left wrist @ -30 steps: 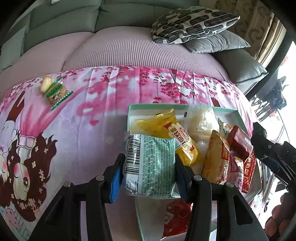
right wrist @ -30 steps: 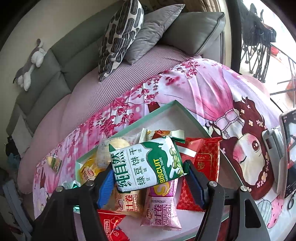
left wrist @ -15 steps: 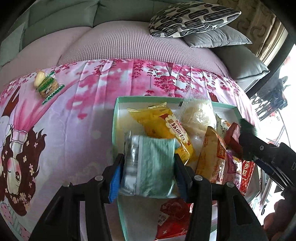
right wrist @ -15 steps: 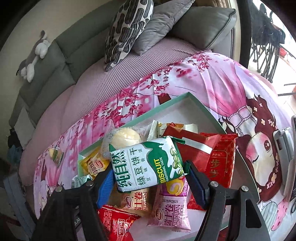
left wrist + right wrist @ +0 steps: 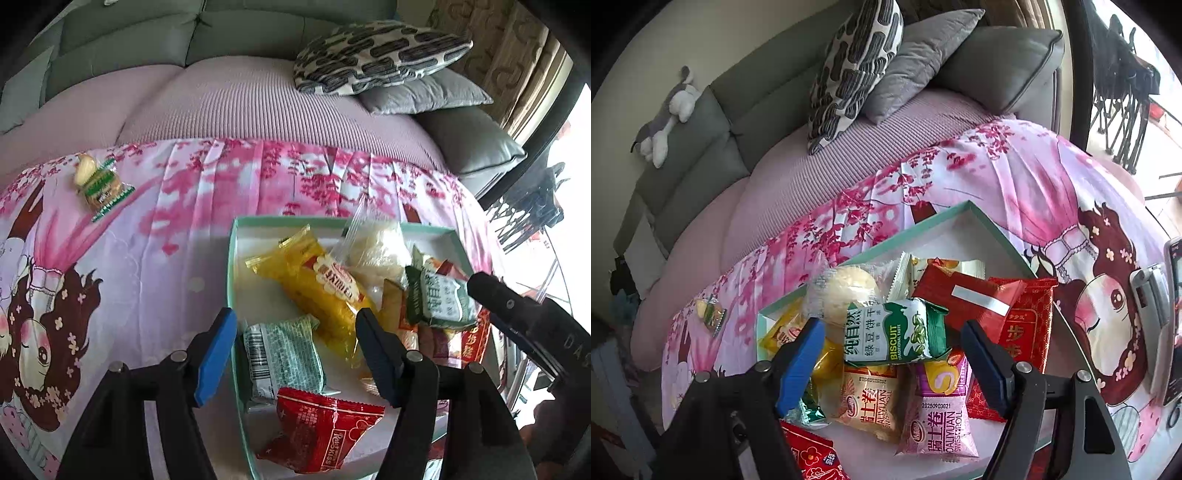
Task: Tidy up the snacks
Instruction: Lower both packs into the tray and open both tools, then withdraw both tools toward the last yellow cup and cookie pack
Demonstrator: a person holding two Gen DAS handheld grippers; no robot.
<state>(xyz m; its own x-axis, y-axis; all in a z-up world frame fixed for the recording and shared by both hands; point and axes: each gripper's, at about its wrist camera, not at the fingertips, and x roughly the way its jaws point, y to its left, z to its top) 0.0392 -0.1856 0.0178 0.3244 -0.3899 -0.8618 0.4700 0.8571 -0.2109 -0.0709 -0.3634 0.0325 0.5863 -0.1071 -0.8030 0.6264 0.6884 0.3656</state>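
Observation:
A teal-rimmed white tray (image 5: 232, 266) (image 5: 997, 229) on the pink cloth holds several snack packets. A pale green packet (image 5: 284, 358) lies flat in the tray's near left corner, between the blue pads of my left gripper (image 5: 295, 317). Those jaws are opening and neither pad touches the packet. A green-and-white biscuit packet (image 5: 894, 332) (image 5: 439, 299) rests on top of the pile. My right gripper (image 5: 892, 328) straddles it with its jaws opening and a gap on each side. One small green-wrapped snack (image 5: 99, 184) (image 5: 711, 315) lies alone on the cloth, far left.
A yellow packet (image 5: 321, 288), a clear-wrapped bun (image 5: 849, 288), red packets (image 5: 971, 299) and Swiss-roll packs (image 5: 938, 417) crowd the tray. Patterned and grey pillows (image 5: 857, 66) lie on the sofa behind. A phone on a stand (image 5: 1156, 321) sits at the right.
My left jaws have spread and let go of the pale green packet, which now lies in the tray. The right jaws have widened and the biscuit packet has settled onto the pile.

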